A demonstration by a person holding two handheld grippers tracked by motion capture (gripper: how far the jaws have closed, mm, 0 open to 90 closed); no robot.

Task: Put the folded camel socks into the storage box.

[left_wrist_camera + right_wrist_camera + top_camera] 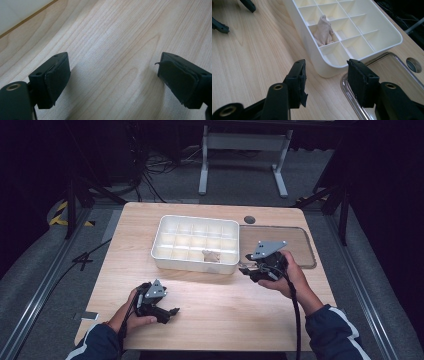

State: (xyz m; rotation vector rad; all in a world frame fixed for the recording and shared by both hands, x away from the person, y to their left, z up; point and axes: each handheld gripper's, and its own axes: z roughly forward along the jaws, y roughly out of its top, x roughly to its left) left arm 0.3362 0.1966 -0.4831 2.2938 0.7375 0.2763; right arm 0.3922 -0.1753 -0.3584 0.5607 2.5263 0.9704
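Note:
A white tray [193, 265] with many compartments sits mid-table. One compartment in its near row holds a crumpled beige cloth piece [210, 255], also close up in the right gripper view [323, 31]. My right gripper [246, 266] hovers open just off the tray's near right corner, and that corner [329, 67] shows between its jaws [325, 72]. My left gripper [171, 312] rests low near the table's front, open over bare wood [112, 75], with nothing between its pads. Its black jaw tips [220, 25] appear far off in the right gripper view.
A clear flat lid [278, 246] lies on the table right of the tray, seen under my right jaw [387, 72]. A round cable hole [249, 219] sits behind it. Bare wood stretches between the tray and the front edge. Cables and a stand are on the floor beyond.

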